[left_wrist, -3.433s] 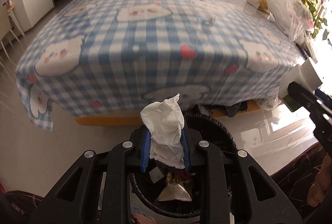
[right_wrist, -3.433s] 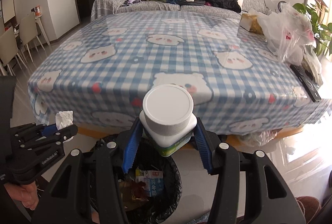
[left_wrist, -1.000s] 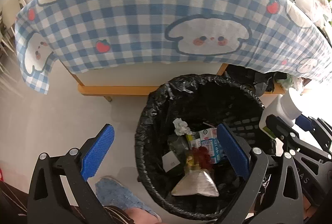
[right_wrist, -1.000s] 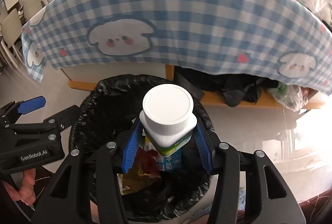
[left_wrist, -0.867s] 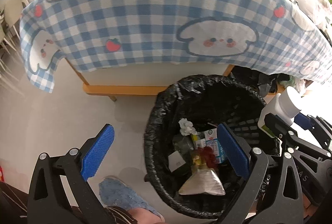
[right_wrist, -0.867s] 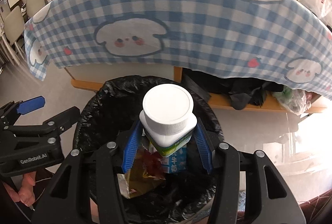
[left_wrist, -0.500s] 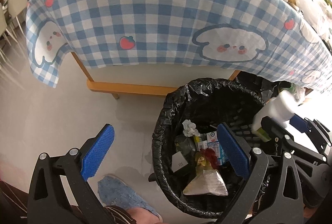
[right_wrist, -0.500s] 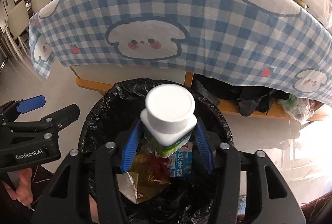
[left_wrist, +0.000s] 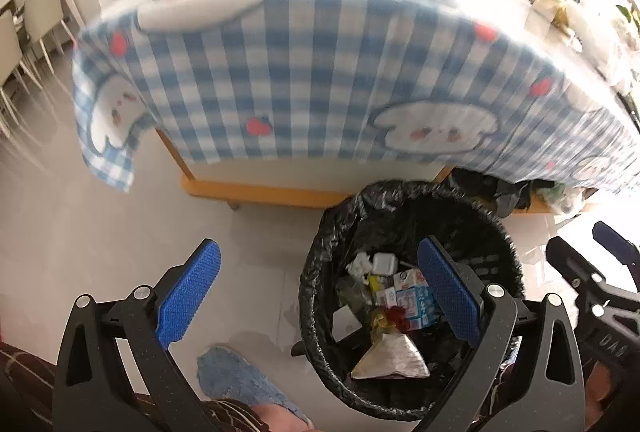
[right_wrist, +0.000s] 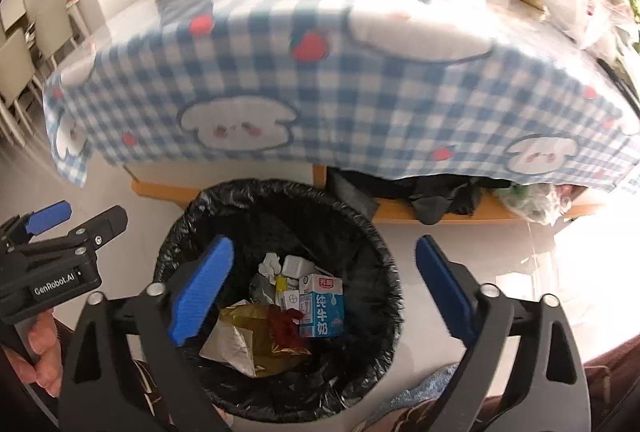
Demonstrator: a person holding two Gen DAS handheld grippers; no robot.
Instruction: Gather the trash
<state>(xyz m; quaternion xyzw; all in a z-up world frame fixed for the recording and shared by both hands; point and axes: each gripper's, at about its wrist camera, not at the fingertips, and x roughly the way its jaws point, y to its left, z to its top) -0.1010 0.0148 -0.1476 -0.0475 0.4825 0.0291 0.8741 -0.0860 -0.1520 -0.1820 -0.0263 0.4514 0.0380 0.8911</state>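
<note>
A round bin with a black liner [left_wrist: 332,216] [right_wrist: 208,199] stands on the floor in front of the table. Inside lie a white-capped bottle [right_wrist: 297,266] [left_wrist: 385,264], a crumpled tissue [right_wrist: 269,265] [left_wrist: 358,264], a blue milk carton [right_wrist: 323,306] [left_wrist: 416,302] and foil wrappers [right_wrist: 244,336]. My left gripper [left_wrist: 318,300] is open and empty, above the bin's left rim. My right gripper [right_wrist: 320,290] is open and empty, directly above the bin.
A table with a blue checked cloth [left_wrist: 320,71] [right_wrist: 360,71] stands behind the bin, with plastic bags [right_wrist: 572,7] at its right end. Dark clothes [right_wrist: 432,199] lie under it. Chairs [right_wrist: 24,63] stand at far left. A slippered foot [left_wrist: 244,380] is near the bin.
My right gripper opened and the white-capped bottle dropped into the bin. Both grippers rose and drew back a little. The left gripper stayed open.
</note>
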